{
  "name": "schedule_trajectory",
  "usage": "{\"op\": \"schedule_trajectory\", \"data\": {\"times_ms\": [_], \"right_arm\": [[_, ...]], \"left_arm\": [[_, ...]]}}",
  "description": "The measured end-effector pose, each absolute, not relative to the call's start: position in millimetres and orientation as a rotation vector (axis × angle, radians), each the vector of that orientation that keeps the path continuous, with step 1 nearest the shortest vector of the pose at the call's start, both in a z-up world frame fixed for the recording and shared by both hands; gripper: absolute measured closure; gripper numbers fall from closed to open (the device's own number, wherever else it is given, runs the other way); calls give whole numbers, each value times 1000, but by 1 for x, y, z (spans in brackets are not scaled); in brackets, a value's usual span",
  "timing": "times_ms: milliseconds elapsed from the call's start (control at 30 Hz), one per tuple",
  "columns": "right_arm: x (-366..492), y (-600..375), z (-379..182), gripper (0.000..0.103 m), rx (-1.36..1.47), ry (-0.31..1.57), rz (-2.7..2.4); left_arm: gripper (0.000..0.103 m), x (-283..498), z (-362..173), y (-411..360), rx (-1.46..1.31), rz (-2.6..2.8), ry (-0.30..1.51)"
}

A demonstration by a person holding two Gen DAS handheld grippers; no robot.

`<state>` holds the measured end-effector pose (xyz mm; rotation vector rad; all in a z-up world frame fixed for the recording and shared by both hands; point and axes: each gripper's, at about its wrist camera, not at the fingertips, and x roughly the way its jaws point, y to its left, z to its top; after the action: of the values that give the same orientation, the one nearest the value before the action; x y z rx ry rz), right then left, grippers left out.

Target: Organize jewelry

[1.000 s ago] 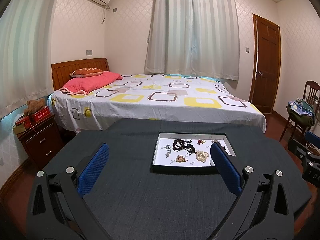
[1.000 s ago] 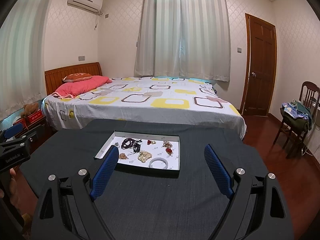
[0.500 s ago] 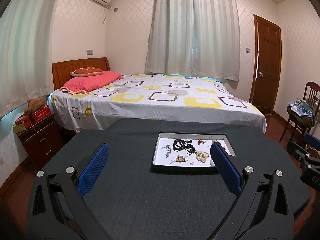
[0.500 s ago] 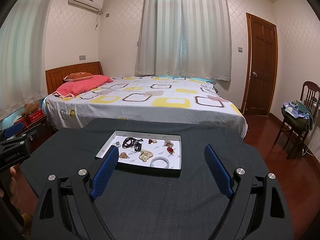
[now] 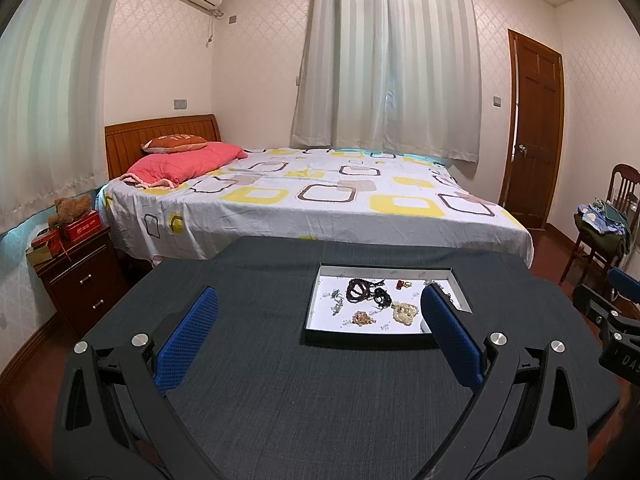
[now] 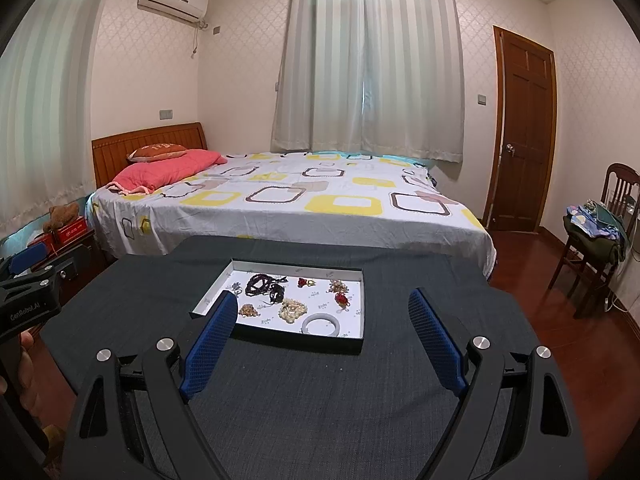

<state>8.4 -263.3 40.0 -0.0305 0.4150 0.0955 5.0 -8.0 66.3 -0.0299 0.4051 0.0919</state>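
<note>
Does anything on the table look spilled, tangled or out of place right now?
Nothing is spilled: all the jewelry lies inside the tray. The dark bead strand sits in a loose heap, maybe tangled. The white bangle lies flat near the tray's front edge.

We are looking at a shallow white tray with dark outer walls, lying flat and open on the dark cloth. Inside it, a dark bead strand is lying coiled toward the far left, a small red piece just beside it, a cream bead cluster in the middle, and a pale bangle resting flat near the front wall. A red pendant is sitting toward the right.
</note>
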Motion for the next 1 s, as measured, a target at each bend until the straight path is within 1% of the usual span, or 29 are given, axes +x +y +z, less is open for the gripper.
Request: {"op": "schedule_trajectory", "data": {"times_ms": [1000], "right_arm": [[5, -258, 34, 19, -35, 429, 103]], "left_arm": [[4, 8, 61, -19, 21, 24, 376]]}}
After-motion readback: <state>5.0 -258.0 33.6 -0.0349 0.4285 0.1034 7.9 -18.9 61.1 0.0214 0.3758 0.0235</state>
